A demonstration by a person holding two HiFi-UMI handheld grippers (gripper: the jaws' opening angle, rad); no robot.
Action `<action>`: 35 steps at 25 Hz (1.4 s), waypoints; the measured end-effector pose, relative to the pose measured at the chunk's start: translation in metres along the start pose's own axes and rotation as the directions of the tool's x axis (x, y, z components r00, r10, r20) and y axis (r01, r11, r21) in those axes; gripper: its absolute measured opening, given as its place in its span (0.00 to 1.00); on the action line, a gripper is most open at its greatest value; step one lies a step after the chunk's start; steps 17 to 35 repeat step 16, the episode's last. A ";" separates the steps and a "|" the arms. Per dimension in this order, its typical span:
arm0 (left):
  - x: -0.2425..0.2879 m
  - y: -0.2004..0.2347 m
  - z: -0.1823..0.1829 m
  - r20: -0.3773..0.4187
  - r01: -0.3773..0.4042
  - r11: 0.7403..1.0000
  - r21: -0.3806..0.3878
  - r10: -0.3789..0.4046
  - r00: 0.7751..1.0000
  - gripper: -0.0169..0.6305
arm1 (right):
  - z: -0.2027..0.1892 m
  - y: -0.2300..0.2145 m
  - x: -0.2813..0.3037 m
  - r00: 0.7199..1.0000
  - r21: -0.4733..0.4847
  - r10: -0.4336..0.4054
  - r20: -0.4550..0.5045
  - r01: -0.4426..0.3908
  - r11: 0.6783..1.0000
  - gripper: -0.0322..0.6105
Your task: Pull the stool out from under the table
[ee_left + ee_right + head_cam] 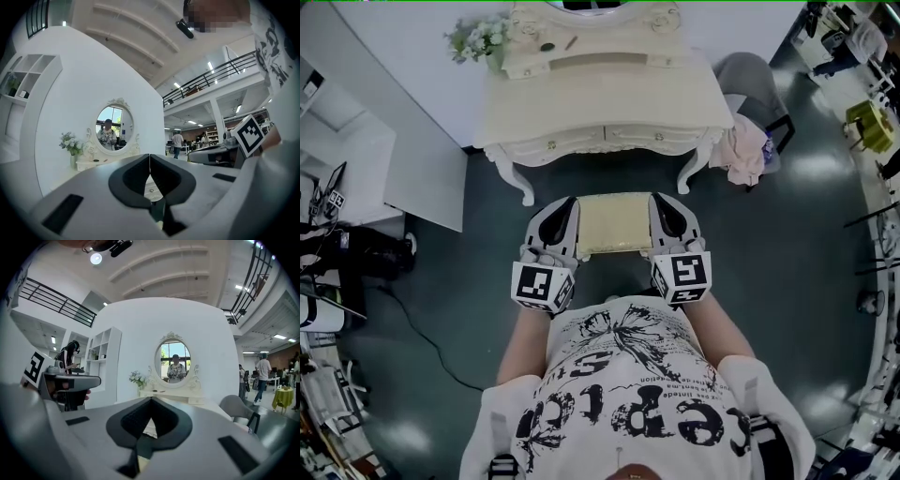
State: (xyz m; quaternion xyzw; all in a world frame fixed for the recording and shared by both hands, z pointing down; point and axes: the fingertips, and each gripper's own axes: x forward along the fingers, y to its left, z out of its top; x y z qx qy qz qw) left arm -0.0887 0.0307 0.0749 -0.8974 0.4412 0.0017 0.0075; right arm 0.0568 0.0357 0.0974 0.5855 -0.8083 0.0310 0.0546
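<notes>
Left gripper [149, 158] fully closed, jaw tips meeting, nothing between them. Right gripper [151, 400] likewise closed and empty. Grippers flank stool [614, 223], one close beside each short side; contact unclear. Stool on dark floor [769, 244] just in front of table [609, 103], far edge near front legs. Flowers [478, 39] on table's left rear corner. Grey chair [750, 80] right of table.
</notes>
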 end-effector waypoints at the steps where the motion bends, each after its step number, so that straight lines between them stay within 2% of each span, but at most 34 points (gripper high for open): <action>1: 0.001 0.000 0.000 -0.003 0.001 1.000 0.003 -0.001 1.000 0.06 | 0.001 0.000 0.001 1.000 0.000 0.000 0.000 0.000 1.000 0.07; 35: 0.003 0.010 0.000 0.011 -0.011 1.000 -0.010 0.011 1.000 0.06 | 0.001 0.001 0.009 1.000 -0.021 0.005 -0.023 -0.005 1.000 0.07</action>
